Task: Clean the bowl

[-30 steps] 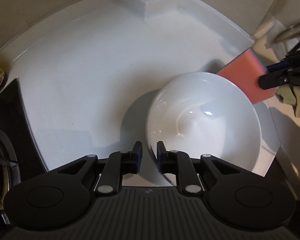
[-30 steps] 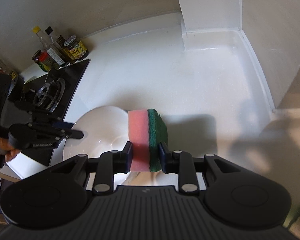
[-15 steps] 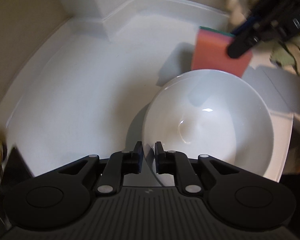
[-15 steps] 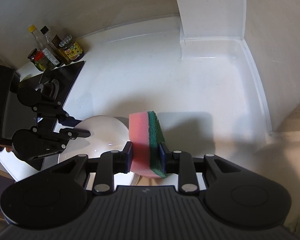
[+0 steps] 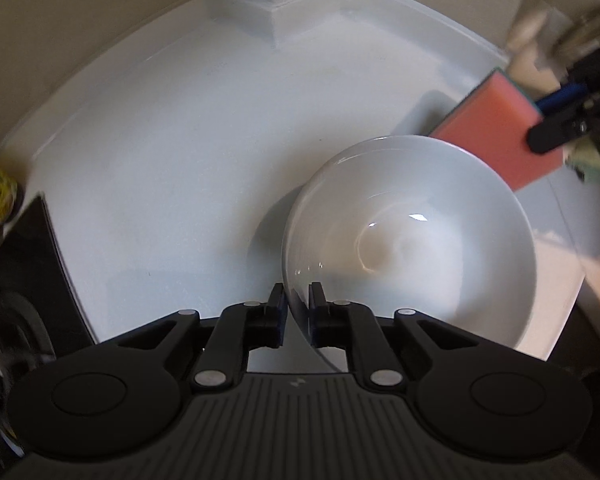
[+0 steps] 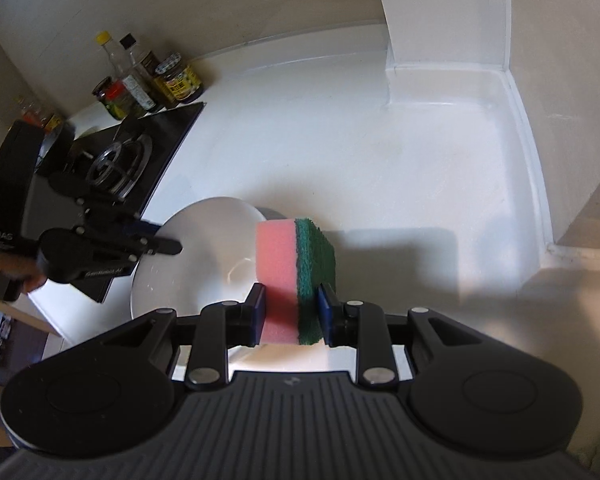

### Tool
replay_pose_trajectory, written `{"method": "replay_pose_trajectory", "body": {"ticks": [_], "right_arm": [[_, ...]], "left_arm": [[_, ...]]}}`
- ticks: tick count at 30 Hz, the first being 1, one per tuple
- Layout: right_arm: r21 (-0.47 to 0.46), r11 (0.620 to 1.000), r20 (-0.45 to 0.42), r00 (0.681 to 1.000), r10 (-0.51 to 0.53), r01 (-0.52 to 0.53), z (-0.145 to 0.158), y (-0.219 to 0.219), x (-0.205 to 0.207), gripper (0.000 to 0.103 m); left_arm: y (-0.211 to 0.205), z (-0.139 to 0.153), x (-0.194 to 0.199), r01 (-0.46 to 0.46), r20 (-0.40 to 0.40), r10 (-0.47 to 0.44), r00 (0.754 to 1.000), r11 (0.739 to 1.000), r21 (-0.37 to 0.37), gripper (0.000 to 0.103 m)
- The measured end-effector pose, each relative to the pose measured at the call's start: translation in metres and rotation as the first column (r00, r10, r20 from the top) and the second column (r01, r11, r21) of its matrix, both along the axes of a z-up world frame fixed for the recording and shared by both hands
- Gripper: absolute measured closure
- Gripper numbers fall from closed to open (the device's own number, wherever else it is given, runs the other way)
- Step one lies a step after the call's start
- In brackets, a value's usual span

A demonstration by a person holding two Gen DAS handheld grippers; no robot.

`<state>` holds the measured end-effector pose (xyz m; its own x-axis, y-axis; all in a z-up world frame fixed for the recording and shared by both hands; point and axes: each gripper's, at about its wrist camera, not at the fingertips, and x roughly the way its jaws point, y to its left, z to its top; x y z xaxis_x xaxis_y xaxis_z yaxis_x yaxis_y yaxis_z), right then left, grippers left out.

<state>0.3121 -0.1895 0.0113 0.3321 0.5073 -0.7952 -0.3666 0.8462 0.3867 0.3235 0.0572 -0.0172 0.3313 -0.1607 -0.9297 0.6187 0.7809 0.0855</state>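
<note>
My left tool [image 5: 297, 304] pinched the near rim of the white bowl [image 5: 412, 240], which sat on the white counter [image 5: 179, 160] beside the stove [image 6: 115, 160]. My right tool [image 6: 291, 312] clamped the pink-and-green sponge [image 6: 293, 268], held just beyond the bowl's far rim; contact unclear.

A white tabletop [image 6: 340, 152] is carrying a white bowl [image 5: 412, 240] just ahead of the left tool [image 5: 297, 304]; jars and bottles [image 6: 147, 80] are standing far left beside a black stove [image 6: 119, 160].
</note>
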Motion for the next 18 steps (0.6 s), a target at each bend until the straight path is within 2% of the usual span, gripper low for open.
{"method": "replay_pose_trajectory", "body": {"ticks": [3, 5, 8, 9, 11, 13, 16, 18], "right_arm": [[0.018, 1.0, -0.002, 1.0, -0.022, 0.022, -0.001, 0.0, 0.011, 0.08], [0.005, 0.999, 0.013, 0.999, -0.035, 0.035, -0.002, 0.005, 0.019, 0.079], [0.005, 0.999, 0.006, 0.999, -0.054, 0.054, -0.002, 0.006, 0.027, 0.079], [0.003, 0.999, 0.002, 0.999, -0.051, 0.051, -0.002, 0.006, 0.028, 0.079], [-0.003, 0.999, 0.003, 0.999, -0.039, 0.039, -0.002, 0.005, 0.027, 0.08], [0.004, 0.999, 0.008, 0.999, -0.043, 0.043, -0.002, 0.003, 0.022, 0.079], [0.017, 0.998, 0.016, 0.998, -0.055, 0.055, -0.003, 0.0, 0.013, 0.079], [0.014, 0.999, 0.023, 0.998, -0.053, 0.052, -0.002, 0.001, 0.007, 0.079]], "left_arm": [[-0.014, -0.003, 0.003, 0.144, 0.03, -0.145, 0.989, 0.989, 0.035, 0.091], [-0.03, -0.007, 0.009, 0.236, 0.059, -0.24, 0.969, 0.97, 0.064, 0.089], [-0.033, -0.006, 0.009, 0.303, 0.092, -0.31, 0.946, 0.949, 0.085, 0.088], [-0.032, -0.005, 0.01, 0.28, 0.088, -0.286, 0.954, 0.957, 0.071, 0.088], [-0.027, -0.001, 0.014, 0.174, 0.053, -0.175, 0.983, 0.985, 0.02, 0.088], [-0.018, 0.005, 0.012, 0.025, 0.007, -0.025, 1.0, 0.999, -0.042, 0.088], [-0.009, 0.009, 0.005, -0.094, -0.06, 0.09, 0.994, 0.993, -0.07, 0.086], [-0.009, 0.006, 0.003, -0.121, -0.08, 0.116, 0.99, 0.99, -0.065, 0.086]]}}
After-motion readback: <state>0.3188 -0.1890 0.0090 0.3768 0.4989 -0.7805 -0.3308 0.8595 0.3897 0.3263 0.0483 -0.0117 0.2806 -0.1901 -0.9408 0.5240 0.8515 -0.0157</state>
